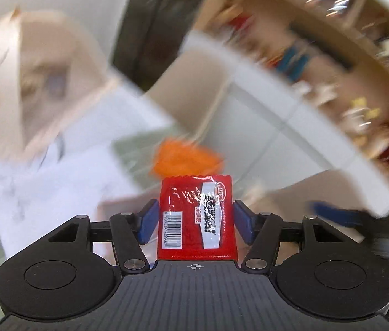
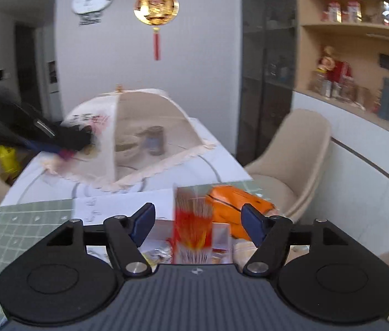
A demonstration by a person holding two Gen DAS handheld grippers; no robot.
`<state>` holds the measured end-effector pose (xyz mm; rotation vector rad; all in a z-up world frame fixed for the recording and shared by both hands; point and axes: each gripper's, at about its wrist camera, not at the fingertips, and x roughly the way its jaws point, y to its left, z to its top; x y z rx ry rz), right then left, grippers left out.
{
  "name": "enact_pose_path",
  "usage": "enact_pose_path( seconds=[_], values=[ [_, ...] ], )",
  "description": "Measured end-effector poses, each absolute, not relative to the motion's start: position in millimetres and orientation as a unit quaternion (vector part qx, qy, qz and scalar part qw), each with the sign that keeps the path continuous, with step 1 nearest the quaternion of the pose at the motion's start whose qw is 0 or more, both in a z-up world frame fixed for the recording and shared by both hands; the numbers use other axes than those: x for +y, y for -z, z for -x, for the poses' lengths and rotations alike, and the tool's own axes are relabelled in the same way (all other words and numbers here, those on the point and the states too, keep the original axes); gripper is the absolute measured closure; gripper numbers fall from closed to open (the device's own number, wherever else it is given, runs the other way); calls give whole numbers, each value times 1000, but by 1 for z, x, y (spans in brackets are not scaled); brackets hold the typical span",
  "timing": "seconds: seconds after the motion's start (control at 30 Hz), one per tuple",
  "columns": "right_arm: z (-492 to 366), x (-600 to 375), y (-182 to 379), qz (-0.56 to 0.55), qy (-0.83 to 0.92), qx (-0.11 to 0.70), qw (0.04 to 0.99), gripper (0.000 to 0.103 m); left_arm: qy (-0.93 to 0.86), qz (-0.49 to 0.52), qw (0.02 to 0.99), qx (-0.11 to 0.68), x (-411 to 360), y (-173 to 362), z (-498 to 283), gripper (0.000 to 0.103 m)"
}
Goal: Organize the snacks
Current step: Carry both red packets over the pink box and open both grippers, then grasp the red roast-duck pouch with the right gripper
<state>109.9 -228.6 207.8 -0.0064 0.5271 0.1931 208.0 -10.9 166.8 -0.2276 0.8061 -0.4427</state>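
Note:
In the left wrist view my left gripper [image 1: 196, 220] is shut on a red snack packet [image 1: 196, 218] with a barcode and a white label, held upright in the air. An orange packet [image 1: 186, 158] lies blurred beyond it. In the right wrist view my right gripper [image 2: 196, 220] is open, its blue pads [image 2: 142, 222] wide apart. Between them, lower down, stands a blurred red and white snack pack [image 2: 193, 229]. The orange packet [image 2: 236, 205] lies just behind it on the right. The left gripper's dark body [image 2: 56, 138] shows blurred at far left.
A mesh food cover [image 2: 128, 135] over a jar sits at the table's far end. A green cutting mat [image 2: 23, 220] covers the near table. Small wrapped snacks [image 2: 156, 255] lie below the right gripper. A beige chair [image 2: 291, 160] stands right. Wall shelves [image 2: 360, 63] hold jars.

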Motion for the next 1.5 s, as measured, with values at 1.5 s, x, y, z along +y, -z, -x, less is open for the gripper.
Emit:
enact_pose_path(
  seconds=[1.5],
  values=[
    [-40, -58, -58, 66, -305, 386, 868, 33, 2, 30, 884, 467, 106, -31, 43, 44]
  ],
)
